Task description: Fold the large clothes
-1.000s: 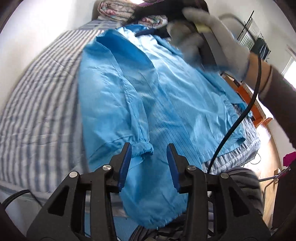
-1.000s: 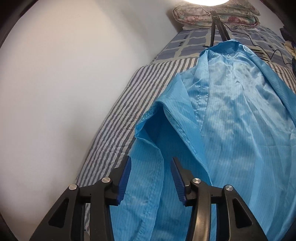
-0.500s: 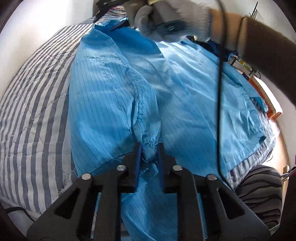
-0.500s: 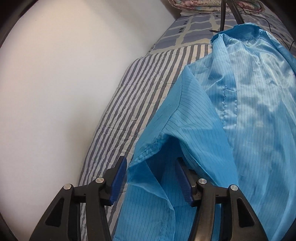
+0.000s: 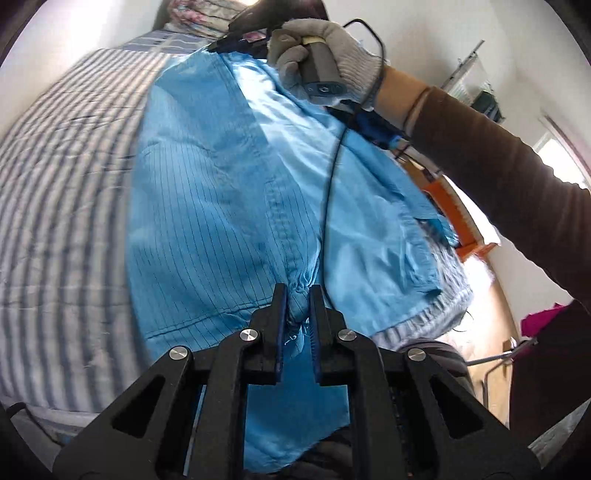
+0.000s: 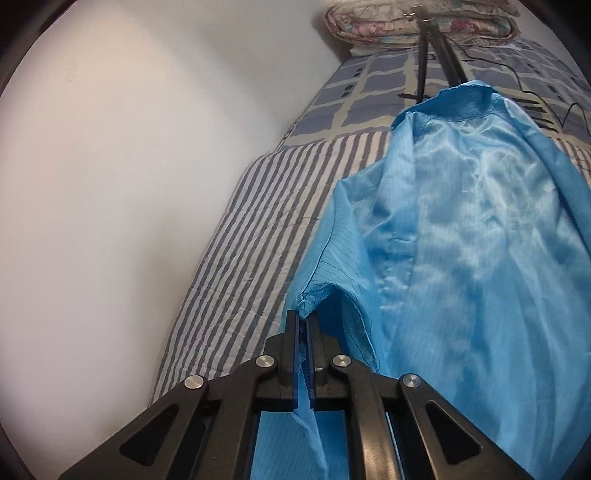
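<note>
A large blue pin-striped coat (image 5: pixel 221 206) lies spread on the striped bed, its shiny lighter lining (image 6: pixel 461 240) turned up. My left gripper (image 5: pixel 298 295) is shut on the gathered sleeve cuff (image 5: pixel 299 306) near the bed's front edge. My right gripper (image 6: pixel 304 317) is shut on a folded corner of the coat's left side (image 6: pixel 314 295). In the left wrist view the gloved right hand (image 5: pixel 332 48) holds the right gripper's handle at the far end of the coat, its tips hidden.
The grey-and-white striped bedsheet (image 5: pixel 66 177) lies left of the coat, against a white wall (image 6: pixel 129 166). Folded floral bedding (image 6: pixel 421 22) and a black tripod (image 6: pixel 424 48) stand at the bed's head. A black cable (image 5: pixel 328 177) crosses the coat. An orange box (image 5: pixel 454 210) sits right.
Both grippers were open a second ago. The left one closed on the sleeve cuff first; the right one has now closed on the coat's folded corner. The coat's left side is pulled up.
</note>
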`<state>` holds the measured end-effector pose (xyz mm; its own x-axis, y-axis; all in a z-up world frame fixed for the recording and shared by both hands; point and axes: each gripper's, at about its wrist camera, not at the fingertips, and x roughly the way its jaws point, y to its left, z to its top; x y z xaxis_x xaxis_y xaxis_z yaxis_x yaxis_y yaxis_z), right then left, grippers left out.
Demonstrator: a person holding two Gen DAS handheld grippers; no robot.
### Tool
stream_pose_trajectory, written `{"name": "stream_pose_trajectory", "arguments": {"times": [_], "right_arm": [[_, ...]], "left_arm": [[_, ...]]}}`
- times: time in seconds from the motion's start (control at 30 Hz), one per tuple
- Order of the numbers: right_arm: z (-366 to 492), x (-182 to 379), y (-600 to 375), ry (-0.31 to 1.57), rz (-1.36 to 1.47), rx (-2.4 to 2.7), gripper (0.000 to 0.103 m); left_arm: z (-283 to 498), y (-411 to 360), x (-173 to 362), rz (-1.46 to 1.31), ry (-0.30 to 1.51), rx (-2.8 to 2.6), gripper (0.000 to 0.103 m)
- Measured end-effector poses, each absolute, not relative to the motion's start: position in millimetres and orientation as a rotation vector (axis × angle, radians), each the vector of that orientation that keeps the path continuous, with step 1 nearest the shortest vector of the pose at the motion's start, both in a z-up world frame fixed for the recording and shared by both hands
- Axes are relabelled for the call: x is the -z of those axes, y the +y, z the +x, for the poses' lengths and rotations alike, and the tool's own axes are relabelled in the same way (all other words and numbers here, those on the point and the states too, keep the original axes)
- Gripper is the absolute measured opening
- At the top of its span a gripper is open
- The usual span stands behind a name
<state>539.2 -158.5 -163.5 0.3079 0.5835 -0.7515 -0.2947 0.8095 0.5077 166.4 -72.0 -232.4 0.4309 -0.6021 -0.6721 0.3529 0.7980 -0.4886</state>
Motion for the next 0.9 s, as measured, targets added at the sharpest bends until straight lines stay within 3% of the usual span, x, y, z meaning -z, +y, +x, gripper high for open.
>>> {"name": "stream_pose_trajectory", "arguments": {"times": [0.27,0.4,0.47,0.9], "right_arm": [[547,200,-193,1.166,0.228,-0.439,0.001],[546,212,-208,1.194,0.226,-0.390,0.017],[538,200,-215,1.156,0.206,-0.389,0.023],[387,74,-248,0.891,0.153,-0.591,0.024]], "left_arm": [[172,-115,261,-0.180,1.029,0.631,0.009],[170,-116,260,-0.183,1.041,0.621,0.018],[164,-110,252,-0.191,1.021,0.632,0.025],[119,-23,199,-0.271,0.896,0.436,0.025]]}}
